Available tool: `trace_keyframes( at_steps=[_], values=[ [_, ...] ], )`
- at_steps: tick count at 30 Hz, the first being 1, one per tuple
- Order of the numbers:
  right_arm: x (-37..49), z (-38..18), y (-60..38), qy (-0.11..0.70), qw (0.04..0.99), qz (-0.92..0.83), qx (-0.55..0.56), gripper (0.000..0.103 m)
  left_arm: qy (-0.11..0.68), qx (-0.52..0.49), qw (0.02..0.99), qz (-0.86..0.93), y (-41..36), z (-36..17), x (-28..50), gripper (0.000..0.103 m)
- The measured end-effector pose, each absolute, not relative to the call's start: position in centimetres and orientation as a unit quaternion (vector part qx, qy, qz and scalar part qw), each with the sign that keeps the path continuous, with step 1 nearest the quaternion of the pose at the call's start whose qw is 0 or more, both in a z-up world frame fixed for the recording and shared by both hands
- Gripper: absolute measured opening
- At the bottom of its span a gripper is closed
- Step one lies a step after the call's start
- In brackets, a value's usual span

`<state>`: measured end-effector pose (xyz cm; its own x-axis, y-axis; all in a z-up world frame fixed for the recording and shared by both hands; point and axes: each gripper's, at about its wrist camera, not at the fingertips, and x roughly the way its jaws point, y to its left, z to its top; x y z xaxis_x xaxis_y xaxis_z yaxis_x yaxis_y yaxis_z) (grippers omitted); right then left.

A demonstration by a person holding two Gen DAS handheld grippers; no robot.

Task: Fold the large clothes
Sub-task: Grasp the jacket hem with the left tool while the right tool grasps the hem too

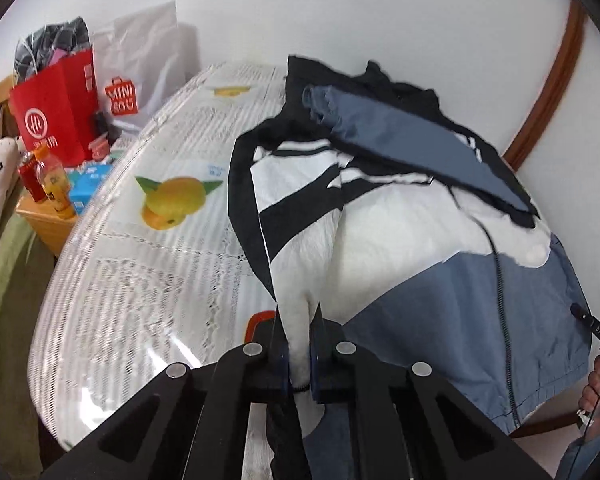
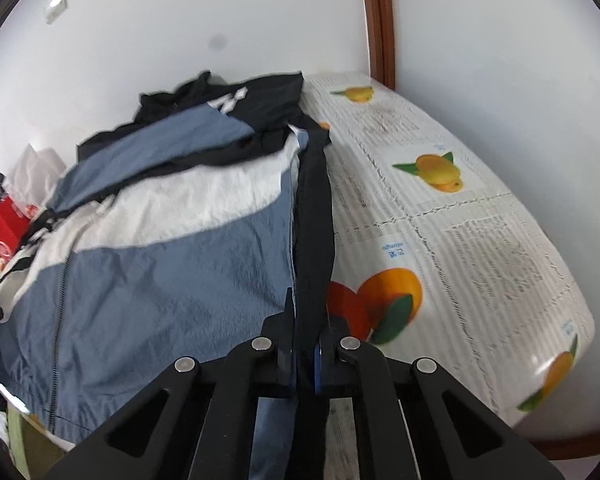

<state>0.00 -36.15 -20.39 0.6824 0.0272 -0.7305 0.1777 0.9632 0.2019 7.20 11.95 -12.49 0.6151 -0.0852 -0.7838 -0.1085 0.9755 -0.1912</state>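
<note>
Blue, white and black jacket (image 1: 440, 240) spread across a table covered with a fruit-print cloth (image 1: 140, 248), its collar end toward the white wall (image 1: 340, 8), its hem toward the near table edge. Front zipper (image 2: 60, 304) running down the blue lower panel; one sleeve (image 1: 416, 140) folded over the chest, blue on top with black trim. Left gripper (image 1: 299, 354) pressed together on a white and black fold of the jacket's side edge, cloth pinched between the pads and trailing out below them. Right gripper (image 2: 305, 354) likewise clamped, pinching the black strip along the jacket's opposite side edge, blue panel just beside it. Both pinch points near the hem end of the garment. In the right wrist view, bare patterned cloth to the right of the jacket, printed with oranges and lemons. In the left wrist view, another bare stretch of cloth to the left, with a lemon print (image 1: 176, 200). Beyond the table's far left corner, a red paper bag (image 1: 52, 116) and a white shopping bag (image 1: 140, 64) against the wall, a bottle of orange drink (image 1: 54, 184) on a low wooden stand (image 1: 44, 224) just beside the table. Wooden trim (image 2: 378, 20) standing upright against the wall behind the table. A hand (image 1: 598, 392) at the right edge of the left wrist view, holding the other tool's handle.
</note>
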Motion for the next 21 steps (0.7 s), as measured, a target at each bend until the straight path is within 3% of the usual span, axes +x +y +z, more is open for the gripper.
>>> trace_keyframes(
  at_steps=[11,21],
  values=[
    [-5.0,-13.1,-36.4,0.315,0.941,-0.029,0.123,0.004,0.352,-0.126,0.927,-0.022,13.5,-6.3,3.8,0.006],
    [-1.3,-8.3,-37.3,0.271,0.951,-0.028,0.149,0.004,0.318,-0.124,0.94,-0.019,13.1,-2.3,7.9,0.006]
  ],
)
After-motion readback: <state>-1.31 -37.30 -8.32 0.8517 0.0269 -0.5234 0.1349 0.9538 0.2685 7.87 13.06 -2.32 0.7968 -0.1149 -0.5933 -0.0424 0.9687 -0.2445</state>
